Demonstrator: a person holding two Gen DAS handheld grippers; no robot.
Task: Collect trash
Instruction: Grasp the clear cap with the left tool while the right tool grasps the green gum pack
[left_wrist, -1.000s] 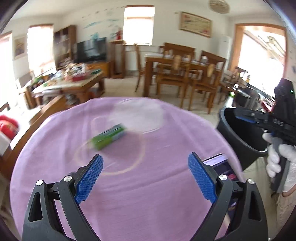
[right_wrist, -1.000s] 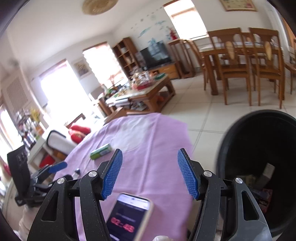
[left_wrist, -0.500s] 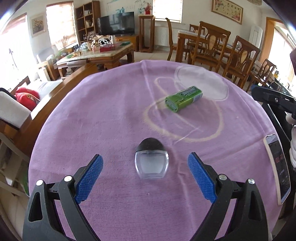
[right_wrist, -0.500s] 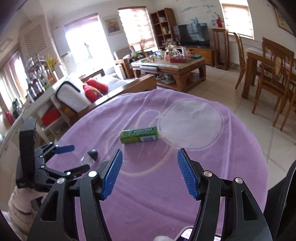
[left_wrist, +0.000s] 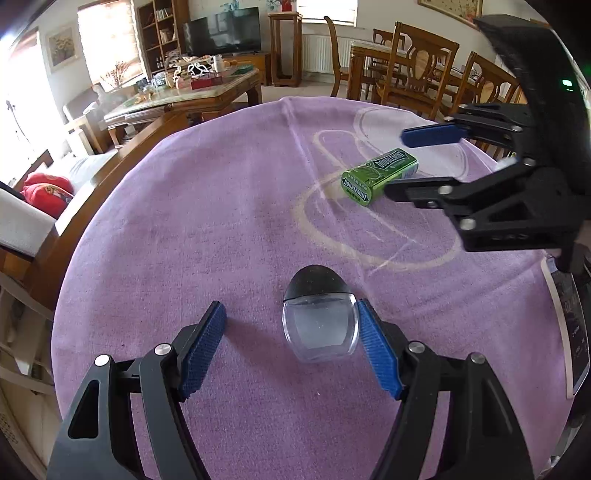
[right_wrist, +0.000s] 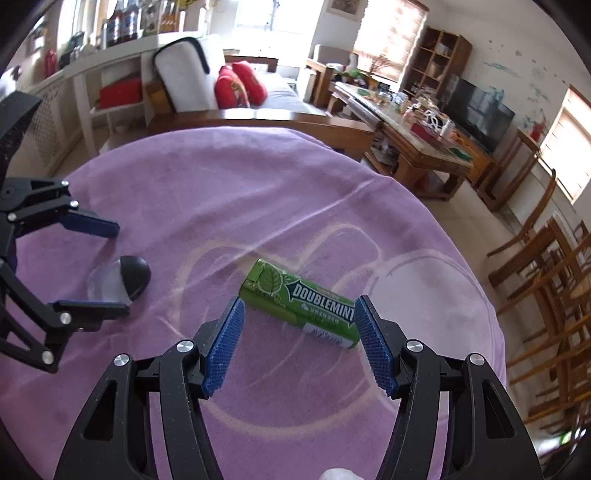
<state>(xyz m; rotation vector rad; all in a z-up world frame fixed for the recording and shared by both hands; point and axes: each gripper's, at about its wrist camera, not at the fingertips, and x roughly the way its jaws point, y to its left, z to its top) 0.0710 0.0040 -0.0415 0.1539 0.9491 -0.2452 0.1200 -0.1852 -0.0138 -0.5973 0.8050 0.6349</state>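
Left tongs (left_wrist: 288, 341) were closing around the clear bottle (left_wrist: 319, 319), lower centre; touching one pad only, it could skid; right tongs (right_wrist: 299, 341) stood open, straddling the gum pack (right_wrist: 301, 304) askew.

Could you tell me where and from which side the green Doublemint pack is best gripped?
Grip the green Doublemint pack across its two long flat sides, near the middle, coming down from above. It lies flat on the purple cloth, slanted, so the right gripper probably needs some wrist roll: its open fingers now straddle one end lengthwise, where the span looks too wide.
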